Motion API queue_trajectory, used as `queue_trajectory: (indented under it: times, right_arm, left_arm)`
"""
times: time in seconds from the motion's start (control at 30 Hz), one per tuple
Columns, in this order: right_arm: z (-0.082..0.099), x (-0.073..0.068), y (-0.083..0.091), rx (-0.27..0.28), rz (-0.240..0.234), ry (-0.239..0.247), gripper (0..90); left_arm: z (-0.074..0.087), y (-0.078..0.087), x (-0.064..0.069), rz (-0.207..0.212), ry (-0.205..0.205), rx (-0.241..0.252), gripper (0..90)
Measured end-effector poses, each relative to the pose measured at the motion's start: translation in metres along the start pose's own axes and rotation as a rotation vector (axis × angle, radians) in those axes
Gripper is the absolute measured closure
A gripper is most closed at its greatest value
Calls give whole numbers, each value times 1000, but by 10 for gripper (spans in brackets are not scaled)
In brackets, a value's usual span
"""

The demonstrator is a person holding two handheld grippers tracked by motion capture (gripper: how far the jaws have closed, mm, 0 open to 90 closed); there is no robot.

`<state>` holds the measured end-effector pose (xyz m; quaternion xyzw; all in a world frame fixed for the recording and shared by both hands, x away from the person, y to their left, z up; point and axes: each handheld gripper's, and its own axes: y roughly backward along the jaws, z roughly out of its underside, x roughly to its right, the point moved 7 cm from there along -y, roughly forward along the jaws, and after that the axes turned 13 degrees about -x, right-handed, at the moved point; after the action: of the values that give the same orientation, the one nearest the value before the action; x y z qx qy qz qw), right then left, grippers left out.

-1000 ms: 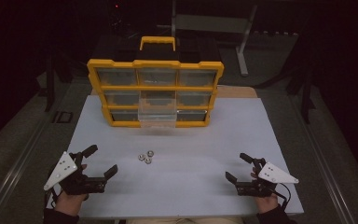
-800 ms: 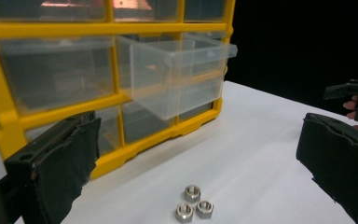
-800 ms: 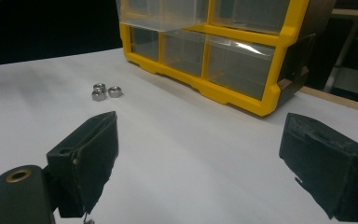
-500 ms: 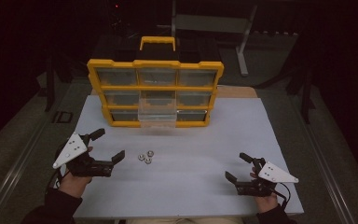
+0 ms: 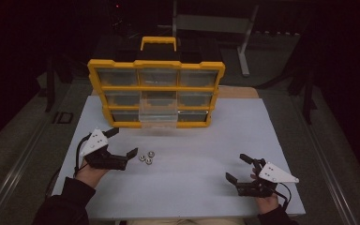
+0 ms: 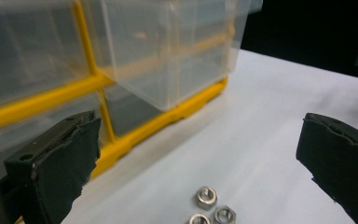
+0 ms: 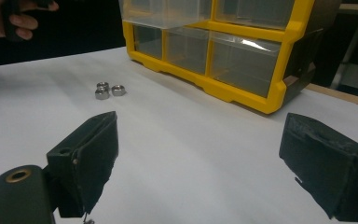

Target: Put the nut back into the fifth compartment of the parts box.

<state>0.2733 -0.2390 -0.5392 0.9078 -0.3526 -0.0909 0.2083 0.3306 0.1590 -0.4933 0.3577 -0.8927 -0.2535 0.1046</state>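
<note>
The left gripper [image 5: 123, 142] had moved forward and inward since the earlier frames, and now sat just beside the three nuts [image 5: 146, 157], jaws spread wide and empty. The nuts lay in a tight cluster on the white table [image 5: 243, 136], near the yellow organizer [image 5: 155, 88], whose clear middle drawer [image 5: 158, 112] stood pulled out; its contents were hard to make out. The right gripper [image 5: 238, 168] had stayed put, well apart, jaws also spread and empty.

Bare table [image 5: 192, 164] around nuts [image 5: 146, 157]; organizer [image 5: 155, 89] behind.
</note>
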Motion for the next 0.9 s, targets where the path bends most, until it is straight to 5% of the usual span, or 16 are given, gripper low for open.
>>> queue_trajectory:
  times: [0.1,0.9]
  right_arm:
    - [0,0,0,-1,1,2,118]
    - [2,-2,-3,-16,-23,0,120]
  left_arm:
    - [8,-10,-2,22,9,-38,0]
    - [56,-69,4,79,-14,-373,435]
